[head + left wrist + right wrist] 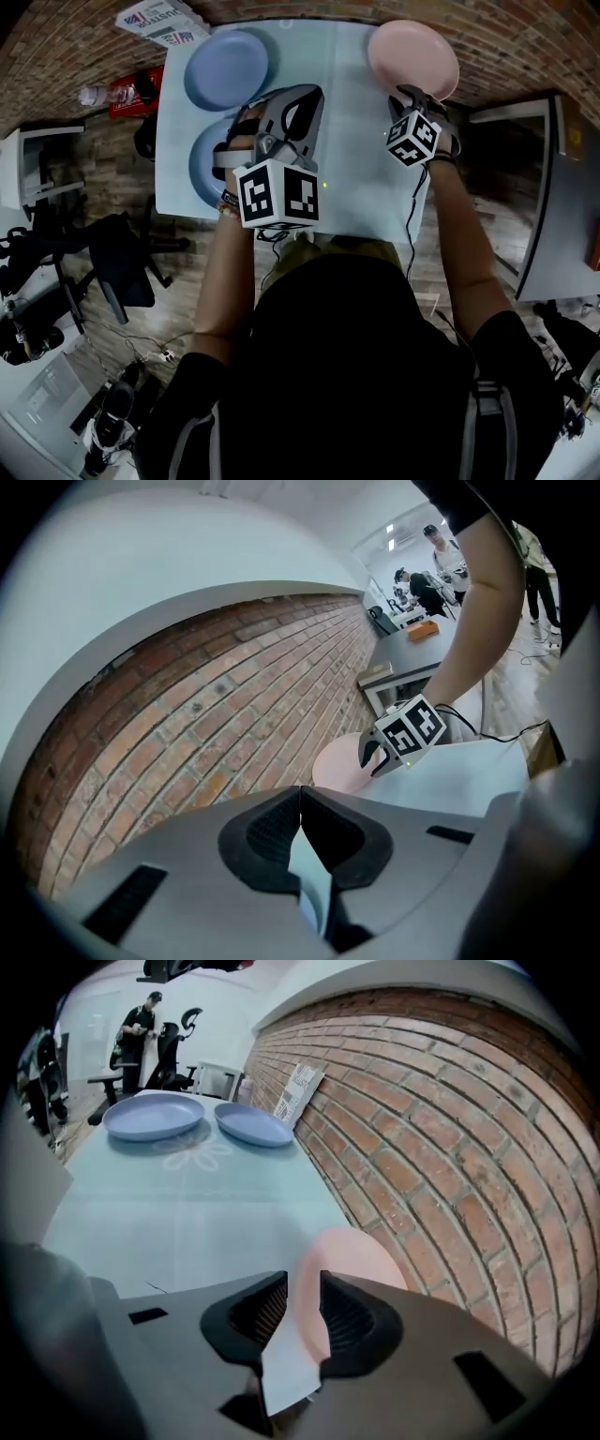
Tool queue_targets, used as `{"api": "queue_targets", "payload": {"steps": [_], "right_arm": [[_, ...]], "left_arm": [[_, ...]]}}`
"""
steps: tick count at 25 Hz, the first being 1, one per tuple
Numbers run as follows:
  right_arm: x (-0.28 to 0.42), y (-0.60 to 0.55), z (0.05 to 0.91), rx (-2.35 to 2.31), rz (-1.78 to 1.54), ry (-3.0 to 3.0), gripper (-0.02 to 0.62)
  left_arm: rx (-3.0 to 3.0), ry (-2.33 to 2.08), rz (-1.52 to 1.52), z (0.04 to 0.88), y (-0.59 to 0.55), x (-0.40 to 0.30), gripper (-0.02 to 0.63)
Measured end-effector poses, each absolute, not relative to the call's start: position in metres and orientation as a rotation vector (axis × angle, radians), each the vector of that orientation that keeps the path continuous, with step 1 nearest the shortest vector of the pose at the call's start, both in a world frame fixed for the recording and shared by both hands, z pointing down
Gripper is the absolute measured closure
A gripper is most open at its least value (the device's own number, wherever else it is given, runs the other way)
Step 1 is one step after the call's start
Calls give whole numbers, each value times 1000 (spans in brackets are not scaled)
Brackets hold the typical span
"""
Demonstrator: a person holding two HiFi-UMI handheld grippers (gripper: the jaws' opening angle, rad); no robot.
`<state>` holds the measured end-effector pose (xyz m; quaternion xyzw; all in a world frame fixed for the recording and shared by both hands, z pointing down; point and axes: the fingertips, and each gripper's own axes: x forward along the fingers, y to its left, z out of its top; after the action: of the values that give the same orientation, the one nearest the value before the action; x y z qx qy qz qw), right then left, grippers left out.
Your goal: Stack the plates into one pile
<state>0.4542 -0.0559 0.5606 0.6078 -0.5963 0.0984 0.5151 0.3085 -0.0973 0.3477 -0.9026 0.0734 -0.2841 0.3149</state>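
Observation:
A pink plate point(412, 56) lies at the far right corner of the pale table point(356, 122). Two blue plates lie at the left: the far one point(228, 67) and the near one point(202, 159), partly hidden under my left gripper point(295, 98). That gripper hovers over the near blue plate; in the left gripper view its jaws point(300, 794) meet at the tips with nothing between them. My right gripper point(408, 94) is at the pink plate's near edge. Its jaws point(305, 1283) stand apart, and the pink plate point(347, 1251) shows just beyond the gap, untouched. Both blue plates point(153, 1115) point(253, 1124) sit far across the table.
A brick wall point(422, 1129) runs along the table's far edge, with printed papers point(159, 21) leaning against it. A red item and a bottle point(117, 94) lie left of the table, an office chair point(112, 262) stands nearer, and a grey desk point(562, 206) is at right.

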Motion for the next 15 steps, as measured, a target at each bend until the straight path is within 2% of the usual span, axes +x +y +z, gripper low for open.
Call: {"api": "queue_targets", "payload": {"steps": [15], "right_arm": [[485,-53,619,1396,249,-1370,474]], "left_arm": [[-2379,200,-830,377,-102,318,583]]}}
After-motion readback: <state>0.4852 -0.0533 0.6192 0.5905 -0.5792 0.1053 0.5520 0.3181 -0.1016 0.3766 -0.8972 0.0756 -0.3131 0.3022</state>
